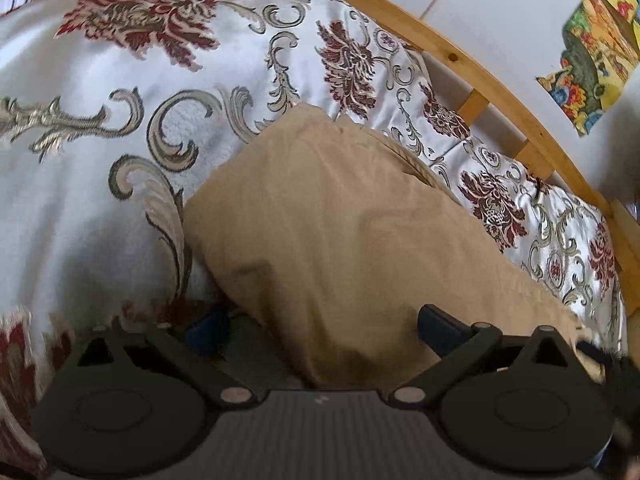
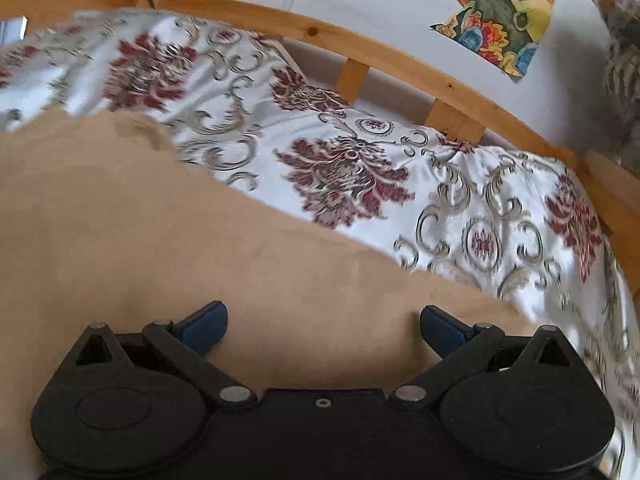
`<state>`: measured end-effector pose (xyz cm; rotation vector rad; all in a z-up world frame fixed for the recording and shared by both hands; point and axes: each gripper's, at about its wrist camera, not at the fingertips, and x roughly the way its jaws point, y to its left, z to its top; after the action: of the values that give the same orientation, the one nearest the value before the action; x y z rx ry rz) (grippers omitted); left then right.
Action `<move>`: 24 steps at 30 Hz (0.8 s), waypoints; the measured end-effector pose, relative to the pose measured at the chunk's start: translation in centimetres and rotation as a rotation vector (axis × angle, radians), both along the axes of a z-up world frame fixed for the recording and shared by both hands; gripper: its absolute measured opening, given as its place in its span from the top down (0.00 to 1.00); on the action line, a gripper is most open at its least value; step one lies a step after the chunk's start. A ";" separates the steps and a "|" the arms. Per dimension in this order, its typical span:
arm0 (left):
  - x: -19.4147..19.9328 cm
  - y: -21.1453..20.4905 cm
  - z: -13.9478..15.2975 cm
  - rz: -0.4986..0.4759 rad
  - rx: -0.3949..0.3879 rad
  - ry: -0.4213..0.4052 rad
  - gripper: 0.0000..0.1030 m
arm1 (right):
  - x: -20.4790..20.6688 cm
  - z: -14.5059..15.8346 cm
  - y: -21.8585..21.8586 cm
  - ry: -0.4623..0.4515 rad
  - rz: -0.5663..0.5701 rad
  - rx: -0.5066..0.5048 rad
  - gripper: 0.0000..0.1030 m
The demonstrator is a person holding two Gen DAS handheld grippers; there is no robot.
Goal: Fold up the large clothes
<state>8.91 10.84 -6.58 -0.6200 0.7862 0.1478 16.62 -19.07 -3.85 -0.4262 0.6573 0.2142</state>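
A tan garment point(image 1: 340, 232) lies on a bed with a white floral bedspread point(image 1: 100, 184). In the left wrist view the cloth runs down between the jaws of my left gripper point(image 1: 320, 328), which stand wide apart; its left finger is partly hidden under the cloth edge. In the right wrist view the same tan garment point(image 2: 160, 240) spreads flat below my right gripper point(image 2: 324, 328), which is open, with its blue-padded fingers point(image 2: 444, 330) just above the cloth and holding nothing.
A wooden bed rail point(image 2: 360, 44) runs along the far side of the bedspread point(image 2: 400, 184). Behind it is a white wall with a colourful poster point(image 2: 500, 12). The rail also shows in the left wrist view point(image 1: 480, 76).
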 end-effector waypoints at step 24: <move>0.4 -3.0 3.6 0.092 0.153 -0.090 0.97 | -6.3 -1.8 -1.7 -0.070 -0.083 0.044 0.01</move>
<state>9.34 7.86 -2.99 -0.5140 0.6530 0.2603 10.32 -20.75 -5.70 -0.3615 0.5995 0.1345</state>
